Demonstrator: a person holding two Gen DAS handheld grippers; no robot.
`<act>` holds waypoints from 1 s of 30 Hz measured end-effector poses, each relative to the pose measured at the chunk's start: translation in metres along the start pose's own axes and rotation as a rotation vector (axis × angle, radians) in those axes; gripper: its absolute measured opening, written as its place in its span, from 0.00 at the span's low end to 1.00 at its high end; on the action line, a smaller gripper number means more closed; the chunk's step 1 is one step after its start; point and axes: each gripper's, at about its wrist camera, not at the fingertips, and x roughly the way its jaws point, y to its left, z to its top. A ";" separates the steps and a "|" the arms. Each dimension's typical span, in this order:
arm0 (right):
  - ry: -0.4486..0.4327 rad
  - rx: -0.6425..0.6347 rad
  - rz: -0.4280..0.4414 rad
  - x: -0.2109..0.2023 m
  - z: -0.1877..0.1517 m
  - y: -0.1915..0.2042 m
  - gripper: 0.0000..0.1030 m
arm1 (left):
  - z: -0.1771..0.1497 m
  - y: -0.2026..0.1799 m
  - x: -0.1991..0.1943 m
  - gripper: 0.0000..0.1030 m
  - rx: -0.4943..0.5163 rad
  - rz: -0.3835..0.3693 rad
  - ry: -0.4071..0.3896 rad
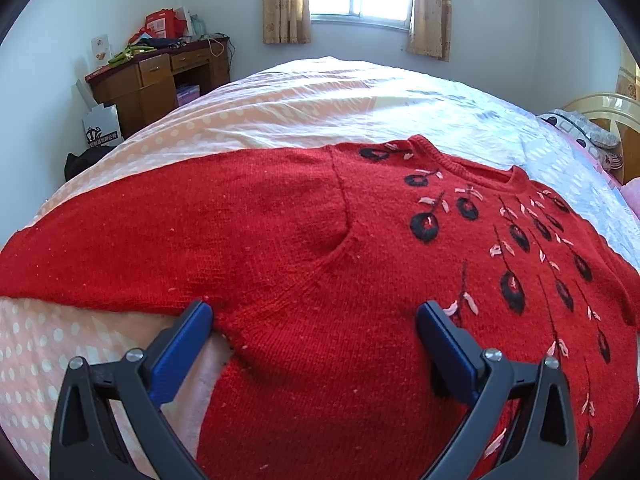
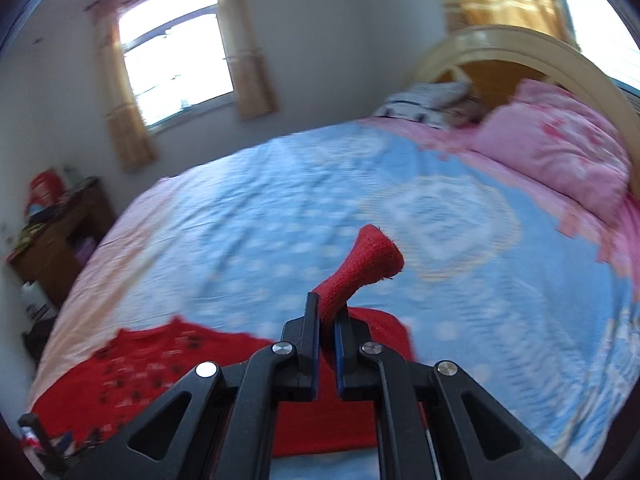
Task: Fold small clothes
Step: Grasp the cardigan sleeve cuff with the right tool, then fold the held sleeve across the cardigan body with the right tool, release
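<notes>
Right gripper (image 2: 327,312) clamps sweater (image 1: 320,260) cuff; bed (image 2: 280,208) beyond bare.

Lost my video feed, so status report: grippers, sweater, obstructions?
Right gripper shut on red sleeve cuff, lifted off the bed. Left gripper open over the red sweater, lying flat. Nothing in the way.

Right gripper (image 2: 327,312) clamped on a red sleeve end (image 2: 366,268), the cuff sticking up past the fingertips. Rest of the red sweater (image 2: 132,372) lies near left on the bed (image 2: 280,216), blue and peach cover. Pink pillow (image 2: 560,152) far right by the headboard (image 2: 520,44). Window (image 2: 176,64) far left. View blurred.
</notes>
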 end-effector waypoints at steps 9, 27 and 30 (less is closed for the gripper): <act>0.040 -0.156 0.230 0.020 -0.052 0.187 0.05 | 0.011 0.055 -0.033 1.00 -0.104 -0.052 -0.016; 0.264 -0.314 0.466 0.089 -0.185 0.353 0.05 | -0.002 0.137 -0.012 1.00 -0.231 0.045 -0.048; 0.310 -0.306 0.538 0.094 -0.197 0.363 0.05 | -0.004 0.139 -0.012 1.00 -0.228 0.046 -0.061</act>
